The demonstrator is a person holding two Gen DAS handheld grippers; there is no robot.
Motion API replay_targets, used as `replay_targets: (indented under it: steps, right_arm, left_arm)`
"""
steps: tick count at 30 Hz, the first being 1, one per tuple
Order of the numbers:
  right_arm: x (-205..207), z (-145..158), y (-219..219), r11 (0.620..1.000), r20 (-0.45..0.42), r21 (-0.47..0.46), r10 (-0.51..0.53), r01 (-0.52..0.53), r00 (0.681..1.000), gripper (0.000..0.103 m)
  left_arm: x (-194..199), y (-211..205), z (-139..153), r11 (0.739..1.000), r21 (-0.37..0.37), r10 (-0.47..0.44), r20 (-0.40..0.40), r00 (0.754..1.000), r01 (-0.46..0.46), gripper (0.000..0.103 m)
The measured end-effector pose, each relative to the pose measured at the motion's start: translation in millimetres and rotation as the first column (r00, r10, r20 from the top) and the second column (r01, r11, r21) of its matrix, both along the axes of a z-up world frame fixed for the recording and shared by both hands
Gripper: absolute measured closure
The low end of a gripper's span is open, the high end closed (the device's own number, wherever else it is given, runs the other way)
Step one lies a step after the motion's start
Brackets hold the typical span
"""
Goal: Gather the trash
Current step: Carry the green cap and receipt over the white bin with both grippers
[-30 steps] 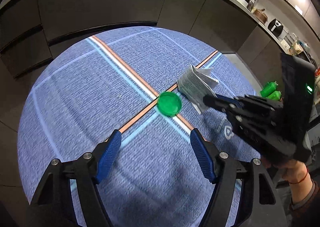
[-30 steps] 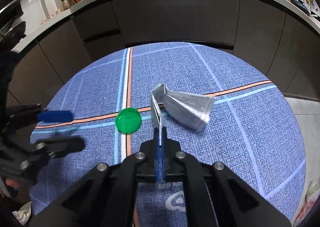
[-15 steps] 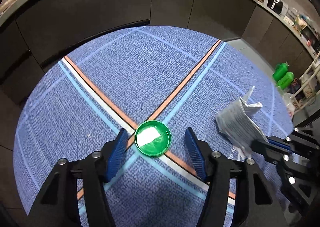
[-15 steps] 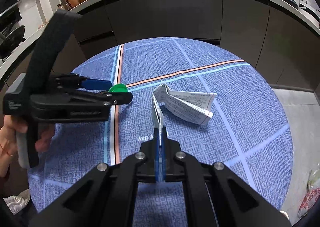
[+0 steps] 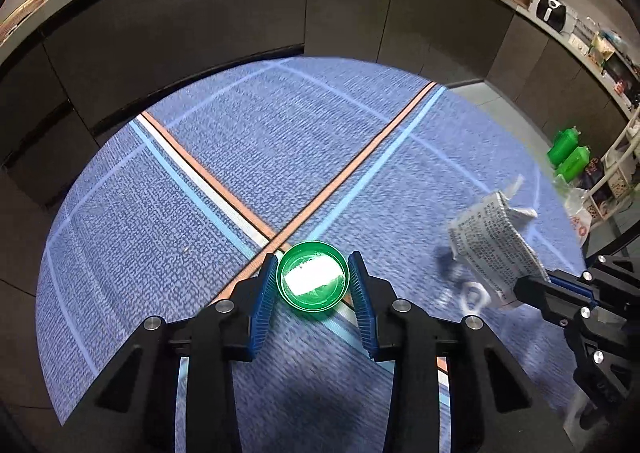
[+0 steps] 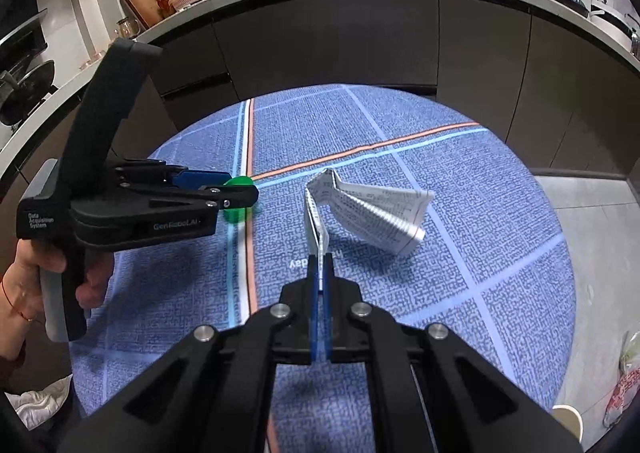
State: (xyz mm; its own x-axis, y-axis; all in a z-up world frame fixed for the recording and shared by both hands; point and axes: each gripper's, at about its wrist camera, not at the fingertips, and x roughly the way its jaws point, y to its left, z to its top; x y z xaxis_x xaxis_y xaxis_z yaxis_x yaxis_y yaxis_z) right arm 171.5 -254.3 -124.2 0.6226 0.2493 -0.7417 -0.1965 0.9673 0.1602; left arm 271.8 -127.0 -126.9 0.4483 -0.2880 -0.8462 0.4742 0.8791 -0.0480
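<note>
A green round lid [image 5: 313, 281] lies on the blue round tablecloth [image 5: 200, 181] where the orange stripes cross. My left gripper [image 5: 313, 271] is shut on the lid, with both blue pads against its rim. It also shows in the right wrist view [image 6: 236, 189], holding the green lid [image 6: 238, 209]. My right gripper [image 6: 320, 265] is shut on a folded printed paper [image 6: 372, 213] and holds it above the cloth. The paper [image 5: 494, 245] and the right gripper [image 5: 532, 289] show at the right of the left wrist view.
Dark kitchen cabinets [image 6: 328, 41] curve close around the far side of the table. Green bottles [image 5: 568, 153] stand on the floor at the right. A white cup [image 6: 568, 419] and a plastic bag [image 6: 624, 385] sit low at the right.
My left gripper moved forward around the green lid and closed on it. My right gripper lifted the paper further off the cloth.
</note>
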Motion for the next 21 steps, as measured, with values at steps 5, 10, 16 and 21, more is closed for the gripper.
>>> replay_targets:
  steps: [5, 10, 16, 21]
  right_arm:
    - [-18, 17, 0, 1.0, 0.037, 0.003, -0.004, 0.004, 0.999, 0.099]
    - [-42, 33, -4, 1.0, 0.071, -0.002, -0.017, 0.017, 0.997, 0.099]
    - [-84, 50, -18, 0.998, 0.109, -0.017, -0.063, 0.065, 0.992, 0.099]
    - [-120, 54, -42, 0.99, 0.112, -0.03, -0.132, 0.136, 0.985, 0.099]
  left_arm:
    - [-24, -2, 24, 0.999, -0.02, -0.029, 0.039, 0.999, 0.03, 0.069]
    - [-49, -10, 45, 0.997, -0.04, -0.06, 0.075, 0.995, 0.064, 0.069]
    - [-84, -27, 62, 0.991, -0.055, -0.117, 0.096, 0.988, 0.123, 0.069]
    - [-117, -53, 66, 0.978, -0.073, -0.189, 0.097, 0.977, 0.196, 0.069]
